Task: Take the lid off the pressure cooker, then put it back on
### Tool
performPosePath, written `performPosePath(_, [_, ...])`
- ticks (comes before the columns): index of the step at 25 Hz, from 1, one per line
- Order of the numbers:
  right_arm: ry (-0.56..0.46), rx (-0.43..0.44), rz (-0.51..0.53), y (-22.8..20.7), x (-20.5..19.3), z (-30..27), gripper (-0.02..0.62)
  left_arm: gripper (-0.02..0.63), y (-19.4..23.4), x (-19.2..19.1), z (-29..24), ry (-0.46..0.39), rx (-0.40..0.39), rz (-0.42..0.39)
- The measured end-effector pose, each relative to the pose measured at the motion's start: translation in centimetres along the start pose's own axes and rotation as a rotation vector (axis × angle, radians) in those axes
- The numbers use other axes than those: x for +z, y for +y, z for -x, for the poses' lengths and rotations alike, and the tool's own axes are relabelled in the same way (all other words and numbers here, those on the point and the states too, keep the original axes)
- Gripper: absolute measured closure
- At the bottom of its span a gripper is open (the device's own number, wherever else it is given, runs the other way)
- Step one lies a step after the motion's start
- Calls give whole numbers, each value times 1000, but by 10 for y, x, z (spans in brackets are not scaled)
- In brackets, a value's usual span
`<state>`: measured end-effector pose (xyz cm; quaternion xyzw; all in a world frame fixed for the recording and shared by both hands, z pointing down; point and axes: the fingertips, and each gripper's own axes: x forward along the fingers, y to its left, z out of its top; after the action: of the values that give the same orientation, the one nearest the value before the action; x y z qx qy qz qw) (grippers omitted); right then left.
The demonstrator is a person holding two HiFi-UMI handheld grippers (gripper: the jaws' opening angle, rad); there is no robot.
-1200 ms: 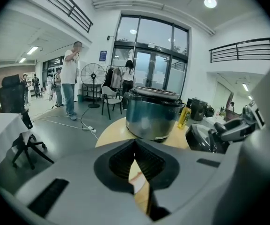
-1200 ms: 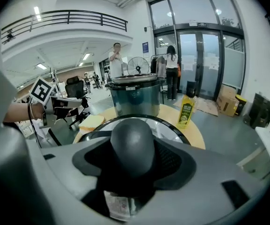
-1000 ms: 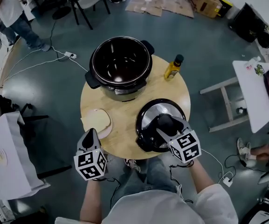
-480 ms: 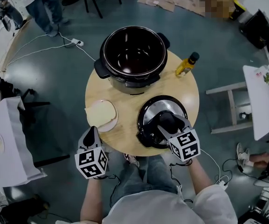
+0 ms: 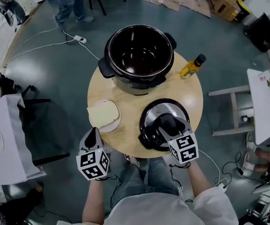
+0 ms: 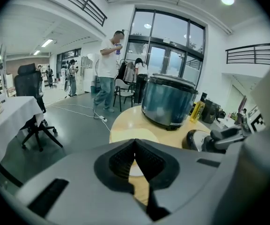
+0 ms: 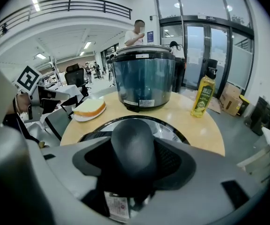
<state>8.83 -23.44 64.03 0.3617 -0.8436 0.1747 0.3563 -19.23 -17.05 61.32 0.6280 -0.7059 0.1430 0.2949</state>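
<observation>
Right gripper (image 5: 169,127) pads clamped on the lid (image 5: 149,120) by its black handle (image 7: 134,149), lid flat on the round table (image 5: 127,134) near the open pressure cooker (image 5: 115,75), wrist angled down, left gripper (image 5: 92,138) tips together and empty, tilted down at the table's near edge

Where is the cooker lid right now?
In the head view, the round black-and-steel lid lies on the round wooden table, near right, in front of the open black pressure cooker, its knob clamped between the fingers of the right gripper.
</observation>
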Motion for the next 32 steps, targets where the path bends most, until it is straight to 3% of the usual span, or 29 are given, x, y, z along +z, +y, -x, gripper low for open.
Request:
performPosePath(20, [-16,-17,-7,0,-2,5,314,617,6,20,6,-27,4,-4])
performPosePath(32, [-101,-47,-23,1,34,54,314,617,-2,60,22,-113,-18,-10])
